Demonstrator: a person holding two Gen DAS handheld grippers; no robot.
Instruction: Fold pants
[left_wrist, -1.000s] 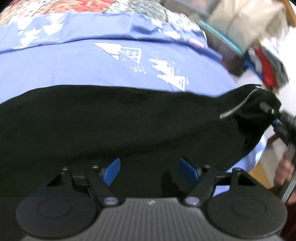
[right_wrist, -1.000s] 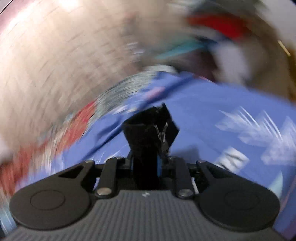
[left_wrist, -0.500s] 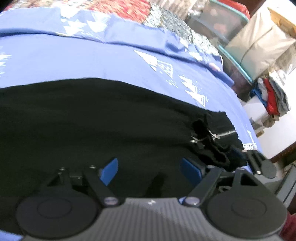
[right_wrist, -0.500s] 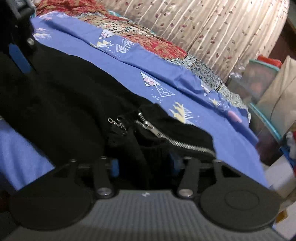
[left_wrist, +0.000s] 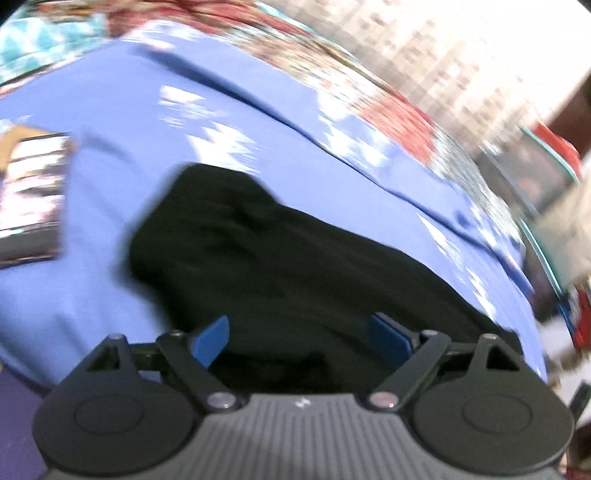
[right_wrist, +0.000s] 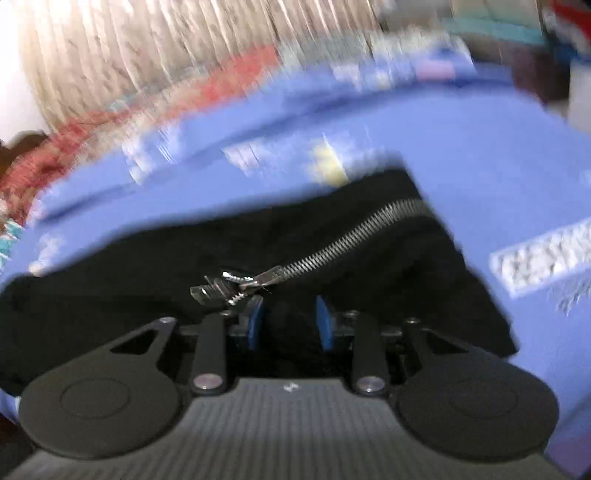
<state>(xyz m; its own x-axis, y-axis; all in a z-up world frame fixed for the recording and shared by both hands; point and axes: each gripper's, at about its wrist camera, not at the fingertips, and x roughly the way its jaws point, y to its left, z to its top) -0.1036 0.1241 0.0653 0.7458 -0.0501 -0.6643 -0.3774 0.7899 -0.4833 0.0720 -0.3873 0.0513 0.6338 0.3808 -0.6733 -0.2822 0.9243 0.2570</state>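
The right gripper (right_wrist: 290, 323) has its jaws clamped on the black zippered fabric pants (right_wrist: 155, 280), likely to carry the fold; the left gripper (left_wrist: 301, 338) hovers over them with jaws apart.

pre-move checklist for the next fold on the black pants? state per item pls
1. Left tool open: ok, blue pads wide apart over the black pants.
2. Right tool gripping fabric: cannot tell; pads are narrowly apart with cloth between them.
3. Zipper clear of right pads: not ok, its pull lies just beside the left pad.
4. Pants lying on the blue bedsheet: ok.
5. Views sharp: not ok, both blurred.
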